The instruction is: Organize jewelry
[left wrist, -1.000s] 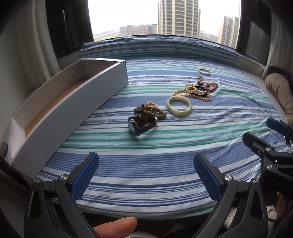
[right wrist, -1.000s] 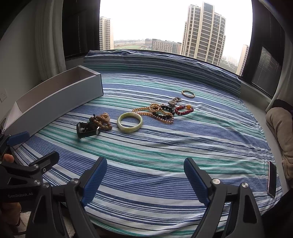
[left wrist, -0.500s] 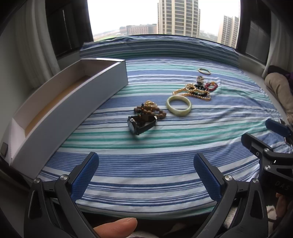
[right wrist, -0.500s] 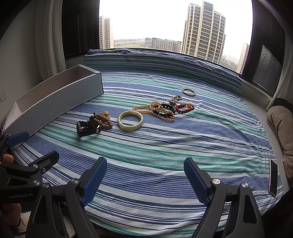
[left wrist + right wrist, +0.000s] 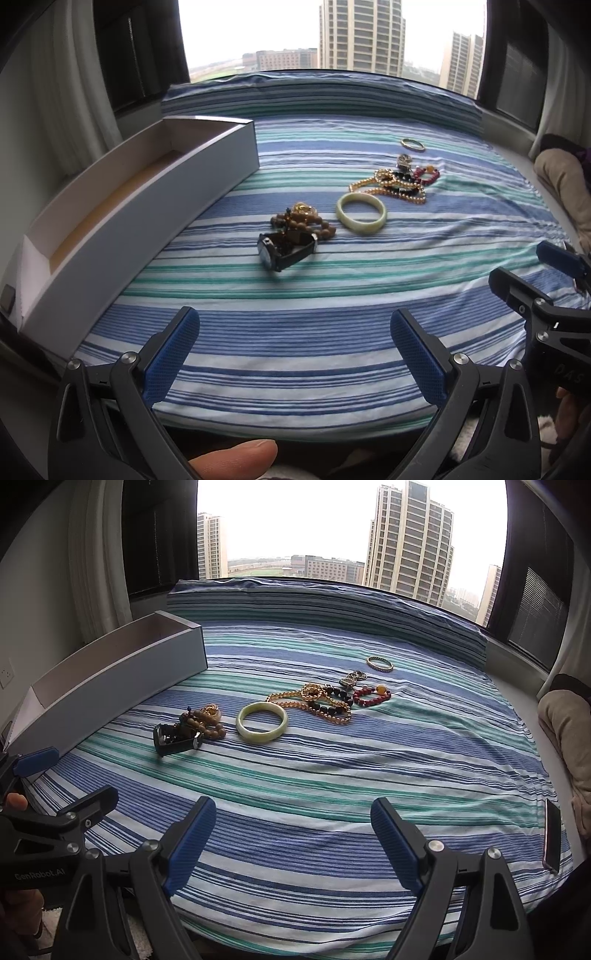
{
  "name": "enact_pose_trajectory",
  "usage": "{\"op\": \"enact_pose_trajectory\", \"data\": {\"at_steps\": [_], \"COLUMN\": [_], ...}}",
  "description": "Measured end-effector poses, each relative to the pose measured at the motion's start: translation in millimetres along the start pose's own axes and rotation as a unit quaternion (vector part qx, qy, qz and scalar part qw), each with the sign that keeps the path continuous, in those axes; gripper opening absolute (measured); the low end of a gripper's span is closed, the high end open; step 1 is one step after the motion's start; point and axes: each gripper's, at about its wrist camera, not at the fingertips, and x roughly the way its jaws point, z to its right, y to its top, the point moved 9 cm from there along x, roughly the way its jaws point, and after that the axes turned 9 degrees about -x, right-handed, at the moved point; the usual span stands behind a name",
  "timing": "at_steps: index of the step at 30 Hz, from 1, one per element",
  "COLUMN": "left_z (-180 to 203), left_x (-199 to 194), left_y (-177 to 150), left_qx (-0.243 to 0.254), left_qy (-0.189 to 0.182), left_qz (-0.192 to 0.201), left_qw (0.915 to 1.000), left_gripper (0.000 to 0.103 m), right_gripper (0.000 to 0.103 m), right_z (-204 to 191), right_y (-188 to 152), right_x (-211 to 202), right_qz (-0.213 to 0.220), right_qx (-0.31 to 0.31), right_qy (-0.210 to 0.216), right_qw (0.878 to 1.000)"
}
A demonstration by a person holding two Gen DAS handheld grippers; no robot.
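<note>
From the left wrist, the left gripper [image 5: 294, 350] hangs spread and empty; the black watch [image 5: 286, 249] lies ahead of it on the striped cover [image 5: 295, 332], touching wooden beads [image 5: 304, 225], with the white box [image 5: 147, 221] ahead-left. The strap looks soft, so I'd pinch there.

From the right wrist, the right gripper [image 5: 293, 834] is likewise released; the jade bangle [image 5: 262, 722] ahead looks rigid, slick and breakable, best pinched across its rim.

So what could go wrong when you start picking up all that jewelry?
The gold bead necklace lies tangled with the dark beads, so lifting one may drag the other along. The black watch leans against the wooden bead bracelet; grabbing it could pull those beads too. The green bangle looks smooth and may slip from the open right hand-held gripper.
</note>
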Motion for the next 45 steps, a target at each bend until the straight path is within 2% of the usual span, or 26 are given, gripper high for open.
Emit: {"op": "enact_pose_trajectory", "data": {"at_steps": [7,17,28,32,35,39,45], "left_z": [-4,-7,-27,-29,-36,-38,-33], "left_x": [4,2,38,60,68,74,101], "left_y": [1,7,0,3,10,28,41], "left_qx": [-0.013,-0.021,-0.031,0.000,-0.020,-0.049,-0.034], "left_qy": [0.000,-0.024,-0.037,-0.080,-0.097,-0.105,-0.084], "left_qz": [-0.004,0.008,-0.049,-0.086,-0.101,-0.093,-0.087], "left_qw": [0.9999,0.9995,0.9976,0.9931,0.9900,0.9890,0.9920], "left_gripper": [0.103,0.103,0.103,0.103,0.102,0.102,0.102], "right_gripper": [0.088,0.088,0.088,0.088,0.088,0.088,0.088], "right_z": [-2,-4,-3,2,4,4,-2], "right_y": [0,3,-1,-3,-4,-6,-7], "right_x": [3,4,9,11,14,22,28], "right_qz": [-0.003,-0.003,-0.010,-0.013,-0.018,-0.026,-0.034], "right_qx": [-0.001,-0.004,0.001,0.006,0.010,0.013,0.007], "right_qy": [0.001,0.000,0.003,0.001,0.001,0.004,0.011], "right_qw": [1.000,1.000,1.000,1.000,1.000,1.000,0.999]}}
